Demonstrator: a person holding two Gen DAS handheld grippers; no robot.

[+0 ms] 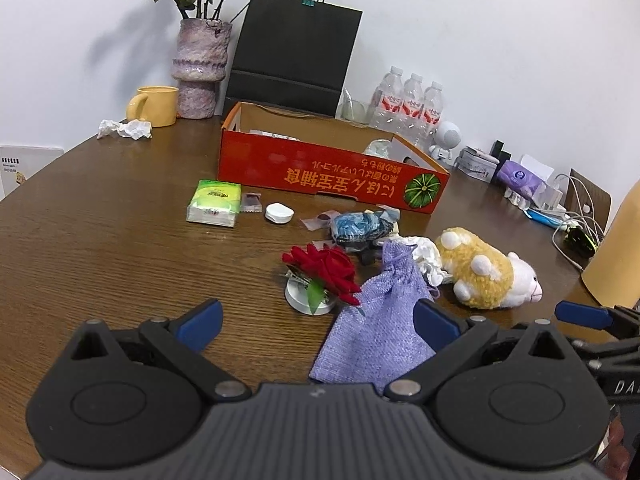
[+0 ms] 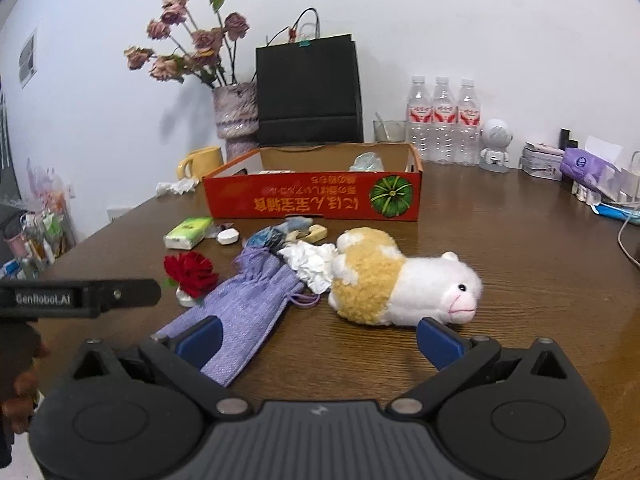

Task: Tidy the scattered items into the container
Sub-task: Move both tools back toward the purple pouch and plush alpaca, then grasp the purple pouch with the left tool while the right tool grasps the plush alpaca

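Observation:
A red cardboard box (image 1: 320, 178) (image 2: 312, 200) stands open at the back of the table with a few things inside. In front lie a green tissue pack (image 1: 215, 203) (image 2: 189, 232), a white round case (image 1: 279, 213) (image 2: 228, 236), a dark blue bundle (image 1: 358, 227), a red rose on a white base (image 1: 322, 274) (image 2: 191, 276), a purple cloth pouch (image 1: 376, 328) (image 2: 244, 312), crumpled white paper (image 1: 428, 258) (image 2: 310, 266) and a plush sheep (image 1: 486, 270) (image 2: 400, 280). My left gripper (image 1: 318, 326) is open, just short of the rose and pouch. My right gripper (image 2: 318, 342) is open and empty, just short of the sheep.
At the back stand a vase of dried roses (image 1: 200, 68), a yellow mug (image 1: 154, 106), a black paper bag (image 1: 294, 52), three water bottles (image 1: 410, 106), a small white robot figure (image 1: 446, 140), and tissue packs and cables (image 1: 568, 208) at the right.

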